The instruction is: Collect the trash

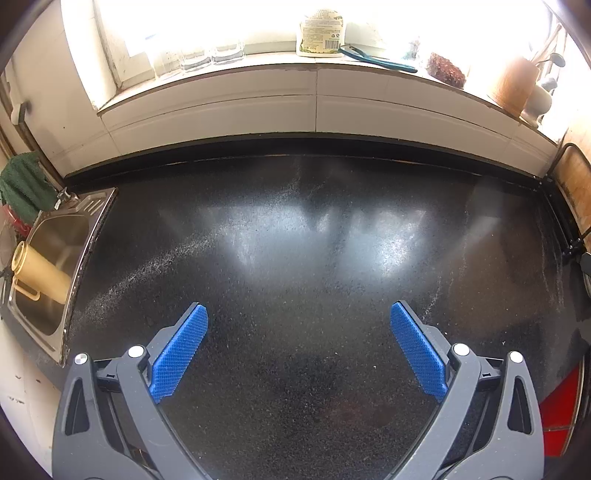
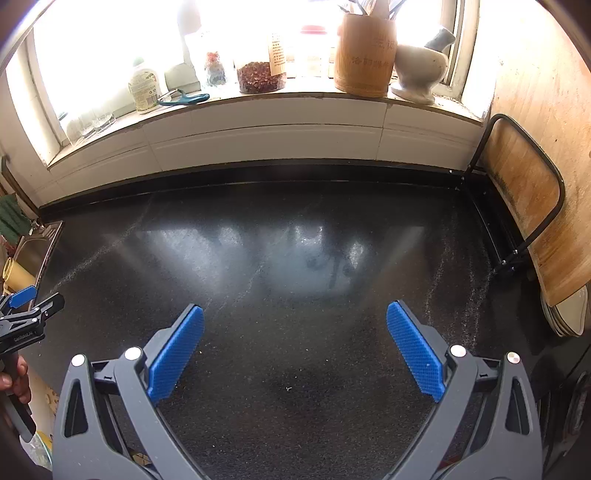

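My left gripper (image 1: 299, 314) is open and empty above the dark speckled countertop (image 1: 295, 229). My right gripper (image 2: 295, 314) is open and empty above the same countertop (image 2: 280, 258). The left gripper also shows at the left edge of the right wrist view (image 2: 26, 314), held in a hand. I see no loose piece of trash on the counter; only small crumbs and a white speck (image 2: 288, 388) lie on it.
A steel sink (image 1: 55, 258) with a beige cup (image 1: 37, 273) is at the left. The windowsill holds a bottle (image 1: 320, 33), a peeler (image 1: 376, 61), jars (image 2: 260, 75), a bamboo utensil holder (image 2: 365, 55) and a mortar (image 2: 421, 70). A wooden cutting board (image 2: 524, 206) stands at the right.
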Demonstrator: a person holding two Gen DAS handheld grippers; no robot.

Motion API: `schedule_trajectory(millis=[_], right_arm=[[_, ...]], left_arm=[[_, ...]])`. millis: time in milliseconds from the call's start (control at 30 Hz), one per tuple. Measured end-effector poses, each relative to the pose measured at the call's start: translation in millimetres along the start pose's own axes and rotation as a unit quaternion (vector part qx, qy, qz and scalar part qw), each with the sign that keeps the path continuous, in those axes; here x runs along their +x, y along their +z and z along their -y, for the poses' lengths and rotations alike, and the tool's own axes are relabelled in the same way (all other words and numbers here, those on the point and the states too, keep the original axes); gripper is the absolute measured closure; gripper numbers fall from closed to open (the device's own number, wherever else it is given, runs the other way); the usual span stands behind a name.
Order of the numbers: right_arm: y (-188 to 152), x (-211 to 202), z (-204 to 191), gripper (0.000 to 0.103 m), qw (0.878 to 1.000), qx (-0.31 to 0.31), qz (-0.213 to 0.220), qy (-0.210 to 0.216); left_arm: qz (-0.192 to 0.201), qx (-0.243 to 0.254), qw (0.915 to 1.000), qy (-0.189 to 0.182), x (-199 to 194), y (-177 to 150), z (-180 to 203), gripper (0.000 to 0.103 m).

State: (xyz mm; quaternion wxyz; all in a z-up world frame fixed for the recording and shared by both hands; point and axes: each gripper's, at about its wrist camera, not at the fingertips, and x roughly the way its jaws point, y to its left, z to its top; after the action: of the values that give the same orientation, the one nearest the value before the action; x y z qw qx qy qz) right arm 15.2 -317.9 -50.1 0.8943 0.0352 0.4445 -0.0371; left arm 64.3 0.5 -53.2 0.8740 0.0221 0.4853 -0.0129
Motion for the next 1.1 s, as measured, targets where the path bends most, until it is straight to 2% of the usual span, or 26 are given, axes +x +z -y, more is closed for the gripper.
schedule_trajectory(millis=[1100], right_arm=[[4.4, 7.8, 0.7, 0.007, 1.000, 0.003, -0.007, 0.011]], left_arm=[[0.001, 0.001, 1.0000, -0.003, 4.4, 3.3, 2.8, 0.007]])
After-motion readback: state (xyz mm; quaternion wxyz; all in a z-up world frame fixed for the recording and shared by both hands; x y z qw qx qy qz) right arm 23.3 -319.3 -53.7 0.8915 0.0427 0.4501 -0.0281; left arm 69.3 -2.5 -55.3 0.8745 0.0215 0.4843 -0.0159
